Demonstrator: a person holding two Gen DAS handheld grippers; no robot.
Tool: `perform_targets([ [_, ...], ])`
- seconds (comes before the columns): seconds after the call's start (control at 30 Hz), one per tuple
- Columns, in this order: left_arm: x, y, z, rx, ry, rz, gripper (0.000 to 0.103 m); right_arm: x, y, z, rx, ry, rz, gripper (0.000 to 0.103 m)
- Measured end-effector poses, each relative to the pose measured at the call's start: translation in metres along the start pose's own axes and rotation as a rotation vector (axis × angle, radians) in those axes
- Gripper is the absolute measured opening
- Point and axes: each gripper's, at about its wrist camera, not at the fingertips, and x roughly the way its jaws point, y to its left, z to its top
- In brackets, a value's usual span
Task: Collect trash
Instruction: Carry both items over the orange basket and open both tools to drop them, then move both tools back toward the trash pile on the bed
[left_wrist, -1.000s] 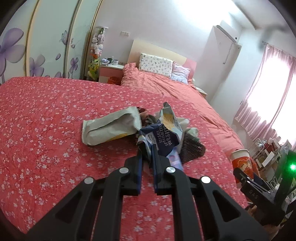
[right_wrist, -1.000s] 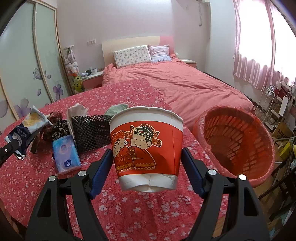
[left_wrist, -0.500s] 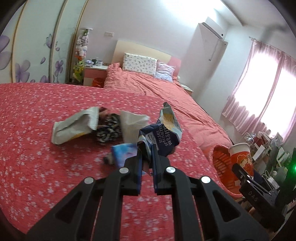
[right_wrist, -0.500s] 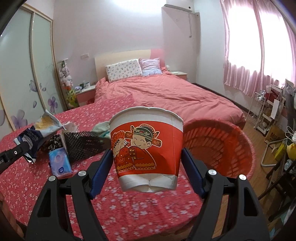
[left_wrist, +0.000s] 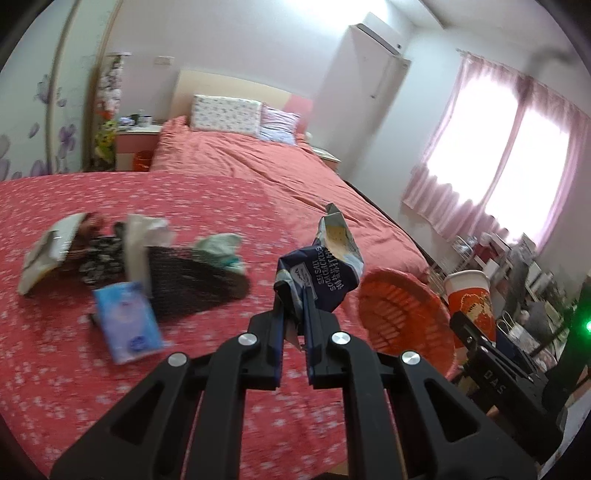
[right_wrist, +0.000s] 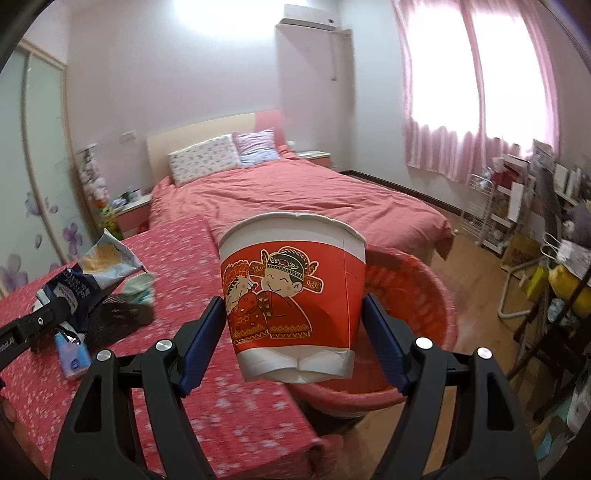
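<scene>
My left gripper (left_wrist: 294, 310) is shut on a crumpled dark-blue cracker wrapper (left_wrist: 325, 269), held above the red floral cover near its right edge. The same wrapper (right_wrist: 86, 280) shows at the left of the right wrist view. My right gripper (right_wrist: 293, 321) is shut on a red and white paper cup (right_wrist: 291, 306) with a cartoon couple, upright, just in front of the red basket (right_wrist: 417, 295). That basket (left_wrist: 399, 317) sits beside the cover's edge, with the cup (left_wrist: 471, 295) to its right in the left wrist view.
On the cover lie a blue tissue pack (left_wrist: 127, 321), a black mesh piece (left_wrist: 192, 280), a pale wrapper (left_wrist: 48, 254), white paper (left_wrist: 142, 240) and a greenish wad (left_wrist: 221, 247). A pink bed (right_wrist: 295, 192) lies beyond. Cluttered racks (right_wrist: 535, 236) stand at the right.
Both grippers have swung to the right with their loads. The basket has come into the left wrist view, and in the right wrist view it now sits directly behind the cup.
</scene>
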Motion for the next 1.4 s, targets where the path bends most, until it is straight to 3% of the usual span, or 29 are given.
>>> perform_targets([
  [0.4, 0.066, -0.059, -0.003, 0.056, 0.091, -0.095, 0.01, 0.021, -0.042, -0.001, 0.096, 0.007, -0.08, 0.075],
  [1.0, 0.153, -0.113, -0.014, 0.114, 0.214, -0.168, 0.011, 0.048, -0.078, 0.011, 0.221, 0.012, -0.094, 0.075],
  [1.1, 0.163, -0.111, -0.015, 0.105, 0.242, -0.165, 0.022, 0.054, -0.081, 0.014, 0.246, 0.018, -0.07, 0.076],
  [1.17, 0.167, -0.109, -0.017, 0.099, 0.256, -0.158, 0.039, 0.059, -0.083, 0.013, 0.25, 0.031, -0.057, 0.077],
  [1.23, 0.168, -0.105, -0.019, 0.095, 0.257, -0.146, 0.043, 0.063, -0.082, 0.013, 0.249, 0.044, -0.053, 0.083],
  [1.4, 0.161, -0.09, -0.021, 0.093, 0.25, -0.099, 0.051, 0.06, -0.08, 0.007, 0.226, 0.058, -0.064, 0.084],
])
